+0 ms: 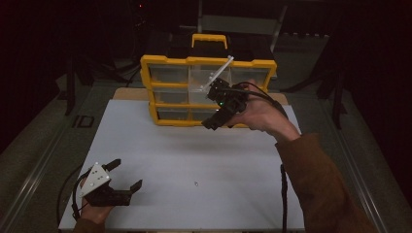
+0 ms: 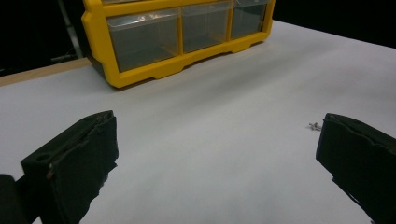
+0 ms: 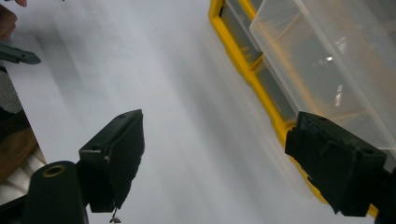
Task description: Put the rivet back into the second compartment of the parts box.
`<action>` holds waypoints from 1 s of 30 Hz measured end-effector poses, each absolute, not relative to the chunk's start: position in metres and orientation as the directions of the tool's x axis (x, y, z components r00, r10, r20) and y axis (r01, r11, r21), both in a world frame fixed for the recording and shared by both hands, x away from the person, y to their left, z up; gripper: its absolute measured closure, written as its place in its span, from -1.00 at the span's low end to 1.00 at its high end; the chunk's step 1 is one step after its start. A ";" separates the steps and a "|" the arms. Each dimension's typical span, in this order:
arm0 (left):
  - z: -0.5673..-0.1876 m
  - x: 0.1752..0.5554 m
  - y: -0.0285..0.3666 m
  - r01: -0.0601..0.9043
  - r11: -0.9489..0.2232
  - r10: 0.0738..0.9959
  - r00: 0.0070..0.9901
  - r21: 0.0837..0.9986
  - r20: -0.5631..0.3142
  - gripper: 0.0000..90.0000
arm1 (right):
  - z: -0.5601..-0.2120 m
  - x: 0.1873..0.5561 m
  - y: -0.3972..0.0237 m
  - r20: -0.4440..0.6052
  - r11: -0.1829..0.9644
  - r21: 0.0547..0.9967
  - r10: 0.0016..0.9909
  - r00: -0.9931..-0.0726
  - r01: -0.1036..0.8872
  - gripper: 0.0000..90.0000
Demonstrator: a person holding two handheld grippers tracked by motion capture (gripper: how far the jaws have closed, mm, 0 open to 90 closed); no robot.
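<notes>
A yellow organiser (image 1: 165, 60) with clear drawers stands at the back of the white table (image 1: 170, 155). Its top middle drawer (image 1: 206, 77) is pulled out and tilted. My right gripper (image 1: 214, 109) hovers open just in front of that drawer. In the right gripper view its jaws (image 3: 219, 135) stand wide apart with nothing between them, and the pulled-out drawer (image 3: 327, 60) is beside the right jaw. My left gripper (image 1: 127, 173) rests open at the front left, jaws (image 2: 215, 140) spread over bare table. A tiny screw (image 2: 315, 125) lies near its right jaw.
The same screw (image 1: 196, 183) lies alone on the table front of centre. A black case with a yellow handle (image 1: 209, 40) sits behind the organiser. Dark floor and stands surround the table. Cables trail from both grippers.
</notes>
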State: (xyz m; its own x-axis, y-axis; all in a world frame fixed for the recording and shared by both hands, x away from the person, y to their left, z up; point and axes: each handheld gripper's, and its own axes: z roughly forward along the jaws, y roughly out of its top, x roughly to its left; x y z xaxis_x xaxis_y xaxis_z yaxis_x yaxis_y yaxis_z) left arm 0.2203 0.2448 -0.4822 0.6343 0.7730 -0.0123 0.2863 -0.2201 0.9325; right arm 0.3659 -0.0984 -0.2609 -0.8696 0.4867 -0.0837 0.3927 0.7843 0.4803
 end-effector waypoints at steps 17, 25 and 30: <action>-0.482 0.220 0.245 0.285 -0.219 0.772 0.635 0.933 -0.013 -1.00 | -0.294 0.359 -0.092 -0.062 0.787 0.462 0.488 -0.870 0.409 -0.63; -0.482 0.220 0.245 0.284 -0.218 0.771 0.636 0.934 -0.013 -1.00 | -0.311 0.357 -0.090 -0.055 0.788 0.451 0.493 -0.868 0.419 -0.63; -0.482 0.220 0.245 0.284 -0.218 0.771 0.637 0.934 -0.014 -1.00 | -0.321 0.356 -0.089 -0.057 0.789 0.446 0.497 -0.866 0.423 -0.63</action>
State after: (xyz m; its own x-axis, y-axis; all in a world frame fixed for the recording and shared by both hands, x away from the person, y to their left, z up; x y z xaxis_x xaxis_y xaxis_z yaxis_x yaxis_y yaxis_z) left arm 0.2202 0.2448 -0.4821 0.6367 0.7710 -0.0137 0.2842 -0.2181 0.9336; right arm 0.3560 -0.0888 -0.3207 -0.8660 0.4967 -0.0572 0.4228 0.7886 0.4464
